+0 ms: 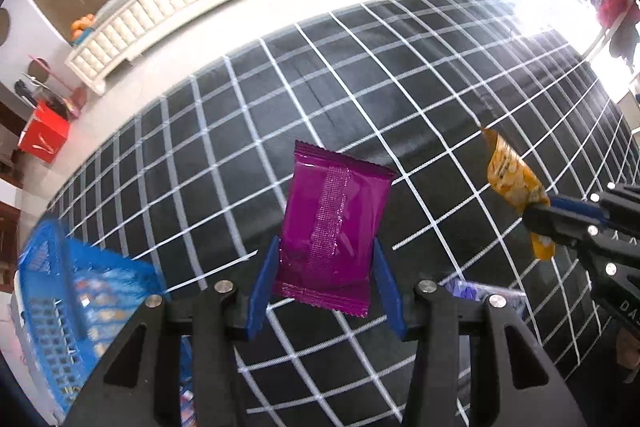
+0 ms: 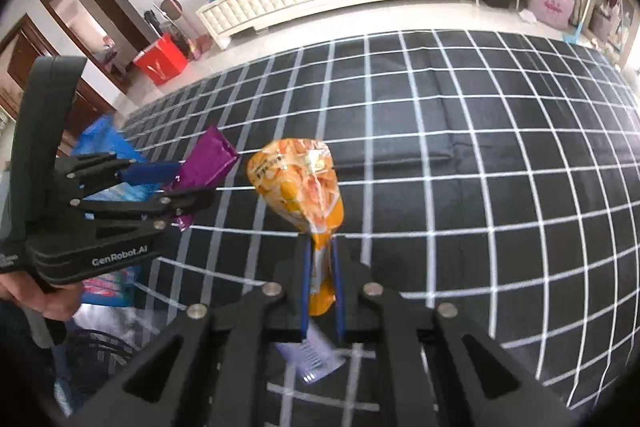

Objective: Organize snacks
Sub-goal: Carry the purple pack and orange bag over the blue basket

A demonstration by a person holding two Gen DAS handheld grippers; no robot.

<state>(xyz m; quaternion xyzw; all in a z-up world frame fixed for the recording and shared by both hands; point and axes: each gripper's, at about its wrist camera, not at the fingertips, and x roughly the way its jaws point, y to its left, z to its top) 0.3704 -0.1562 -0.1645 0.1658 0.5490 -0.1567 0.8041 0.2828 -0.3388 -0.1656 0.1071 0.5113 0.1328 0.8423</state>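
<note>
Held aloft over the checked desk: purple packet clamped upright in left claw, blue basket nearest it at the left edge, orange packet clamped in right claw.

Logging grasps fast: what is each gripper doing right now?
Left gripper: closed on the purple snack packet, held above the checked cloth.
Right gripper: closed on the orange snack bag, also lifted.

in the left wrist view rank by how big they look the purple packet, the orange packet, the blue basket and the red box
1. blue basket, though cut off by the frame edge
2. purple packet, enlarged by nearness to the camera
3. orange packet and red box look alike; I won't rank them
</note>
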